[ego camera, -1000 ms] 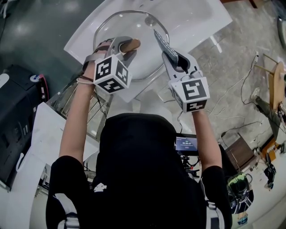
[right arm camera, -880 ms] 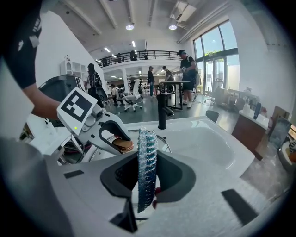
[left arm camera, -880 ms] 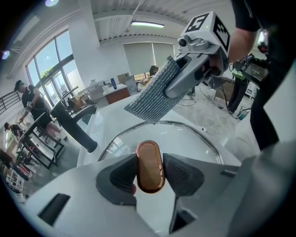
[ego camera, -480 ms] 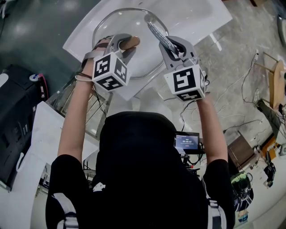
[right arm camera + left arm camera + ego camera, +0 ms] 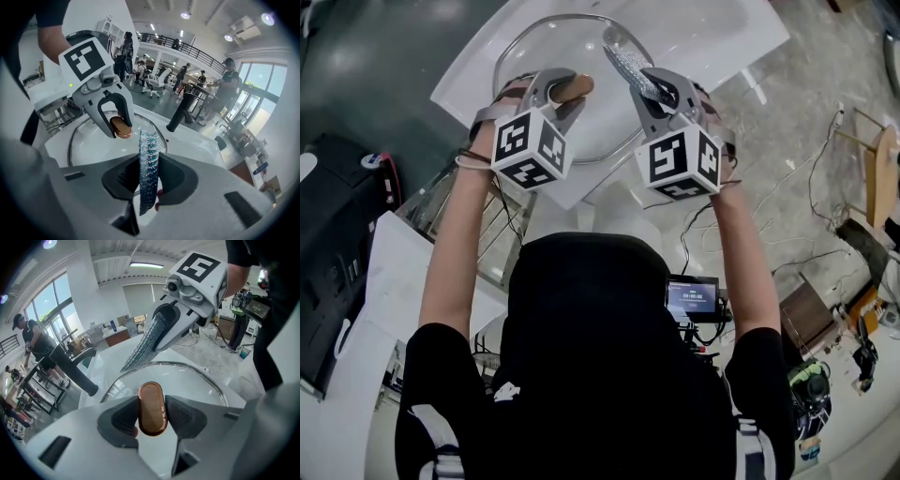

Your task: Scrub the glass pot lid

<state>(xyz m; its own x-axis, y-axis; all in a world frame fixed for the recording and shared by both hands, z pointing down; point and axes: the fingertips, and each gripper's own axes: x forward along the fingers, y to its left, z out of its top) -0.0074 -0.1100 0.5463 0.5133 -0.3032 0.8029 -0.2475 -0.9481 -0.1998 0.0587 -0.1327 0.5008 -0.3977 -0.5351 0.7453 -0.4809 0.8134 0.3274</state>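
Currently, your left gripper (image 5: pixel 567 91) (image 5: pixel 151 411) has its jaws clamped on the copper-coloured knob (image 5: pixel 574 89) (image 5: pixel 151 408) (image 5: pixel 123 127) of the glass pot lid (image 5: pixel 562 47) (image 5: pixel 187 369) (image 5: pixel 93 140), which lies over the white desk (image 5: pixel 703 37). Your right gripper (image 5: pixel 661 94) (image 5: pixel 149 180) has its jaws clenched on a mesh scrubbing cloth (image 5: pixel 628 64) (image 5: pixel 147 341) (image 5: pixel 149 168). The cloth's free end points at the lid's glass near the far rim, close to the knob. Contact there cannot be confirmed.

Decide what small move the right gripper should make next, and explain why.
Probably lower the right gripper so the scrubbing pad presses its tip onto the glass lid, then rub. The pad is clamped in its jaws and angled toward the glass, but contact cannot be confirmed. The left gripper is shut on the brown knob, steadying the lid.
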